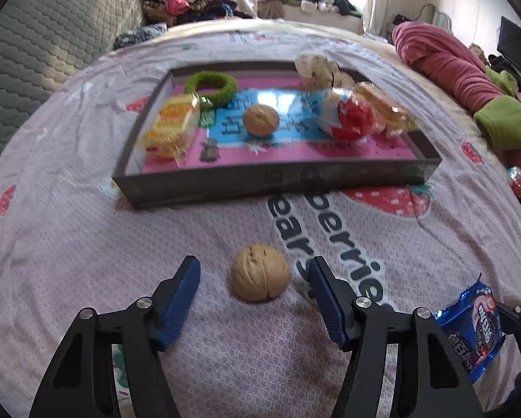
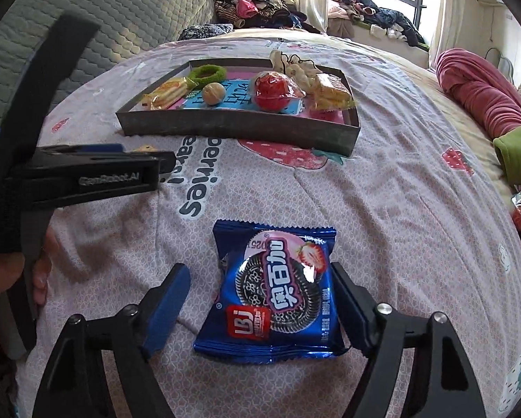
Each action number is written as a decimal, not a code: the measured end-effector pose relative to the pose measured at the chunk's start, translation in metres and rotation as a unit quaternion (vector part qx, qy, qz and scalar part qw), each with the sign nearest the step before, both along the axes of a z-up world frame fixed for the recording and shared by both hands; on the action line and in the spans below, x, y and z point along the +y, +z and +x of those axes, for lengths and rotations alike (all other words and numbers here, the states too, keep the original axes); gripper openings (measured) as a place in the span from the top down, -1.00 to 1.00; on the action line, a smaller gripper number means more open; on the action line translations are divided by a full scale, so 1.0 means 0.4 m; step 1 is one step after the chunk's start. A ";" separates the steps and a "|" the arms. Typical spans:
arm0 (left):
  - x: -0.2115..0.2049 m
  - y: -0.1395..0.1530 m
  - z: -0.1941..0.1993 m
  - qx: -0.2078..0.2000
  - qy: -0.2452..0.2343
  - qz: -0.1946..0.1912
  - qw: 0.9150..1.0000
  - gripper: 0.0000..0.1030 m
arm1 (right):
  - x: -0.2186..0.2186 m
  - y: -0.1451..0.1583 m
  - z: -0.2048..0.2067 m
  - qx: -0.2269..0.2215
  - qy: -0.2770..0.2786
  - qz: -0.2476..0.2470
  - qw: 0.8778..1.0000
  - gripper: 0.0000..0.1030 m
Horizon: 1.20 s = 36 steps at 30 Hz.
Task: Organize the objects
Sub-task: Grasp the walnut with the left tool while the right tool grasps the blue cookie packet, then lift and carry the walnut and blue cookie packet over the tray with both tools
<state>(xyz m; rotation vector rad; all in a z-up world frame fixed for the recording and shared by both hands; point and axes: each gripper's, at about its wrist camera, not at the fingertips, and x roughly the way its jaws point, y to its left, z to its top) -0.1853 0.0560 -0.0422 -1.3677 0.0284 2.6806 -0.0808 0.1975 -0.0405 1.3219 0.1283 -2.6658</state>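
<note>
Tray (image 1: 270,181) holds walnut (image 1: 261,120), snacks.

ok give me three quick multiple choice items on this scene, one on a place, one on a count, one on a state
1. Where does the blue cookie packet lie?
A. in the tray
B. on the bedsheet between the right gripper's fingers
C. on the pink blanket

2. How many walnuts show in the left wrist view?
A. one
B. two
C. four

3. What is the left gripper doing?
A. open around a walnut, not touching it
C. clamped on the green ring
B. shut with nothing near

Key: 1 B, the packet rests on the sheet in front of the tray. 2 B, one walnut in the tray, one on the bed. 3 A, gaps show on both sides of the walnut.
</note>
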 end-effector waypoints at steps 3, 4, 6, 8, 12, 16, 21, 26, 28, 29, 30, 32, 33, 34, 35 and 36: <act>0.006 -0.002 0.004 -0.001 -0.006 0.004 1.000 -0.20 | 0.004 0.002 0.003 0.001 -0.004 0.000 1.000 -0.28; 0.006 -0.002 0.004 -0.002 -0.007 0.008 1.000 -0.15 | 0.005 0.003 0.004 0.001 -0.004 0.001 1.000 -0.20; 0.004 -0.004 0.005 -0.007 -0.005 0.021 1.000 0.03 | 0.005 0.003 0.006 0.002 0.001 0.000 1.000 -0.19; 0.013 -0.005 0.008 -0.007 -0.010 0.013 1.000 0.32 | 0.007 0.005 0.008 0.003 0.004 -0.002 1.000 -0.18; 0.010 -0.003 0.008 -0.010 -0.008 0.023 1.000 0.34 | 0.014 0.012 0.011 0.003 0.006 -0.011 1.000 -0.14; 0.003 0.002 0.013 -0.008 -0.008 0.026 1.000 0.34 | 0.012 0.022 0.018 0.006 0.012 -0.016 1.000 -0.13; -0.003 0.016 0.041 0.000 -0.005 0.017 1.000 0.34 | 0.004 0.045 0.028 0.017 0.017 -0.020 1.000 -0.13; -0.012 0.028 0.081 -0.004 -0.001 0.020 1.000 0.34 | -0.008 0.070 0.046 0.029 0.026 -0.020 0.999 -0.13; -0.015 0.036 0.103 0.001 0.001 0.017 1.000 0.34 | -0.009 0.081 0.054 0.035 0.027 -0.020 0.999 -0.13; -0.017 0.041 0.116 0.004 0.003 0.017 1.000 0.34 | -0.010 0.088 0.060 0.038 0.028 -0.021 0.999 -0.13; -0.018 0.046 0.129 0.004 0.004 0.017 1.000 0.34 | -0.011 0.094 0.065 0.040 0.028 -0.020 0.999 -0.13; -0.020 0.058 0.151 0.008 0.005 0.017 1.000 0.34 | -0.012 0.107 0.076 0.046 0.027 -0.023 0.998 -0.13; -0.020 0.066 0.165 0.012 0.006 0.015 1.000 0.34 | -0.013 0.113 0.082 0.047 0.026 -0.027 0.998 -0.13; -0.019 0.074 0.175 0.017 0.004 0.013 1.000 0.34 | -0.015 0.119 0.091 0.050 0.025 -0.030 0.998 -0.13; -0.018 0.082 0.185 0.021 0.005 0.010 1.000 0.34 | -0.017 0.125 0.097 0.052 0.026 -0.029 0.998 -0.13; -0.018 0.091 0.196 0.024 0.006 0.008 1.000 0.34 | -0.019 0.133 0.105 0.055 0.025 -0.026 0.998 -0.13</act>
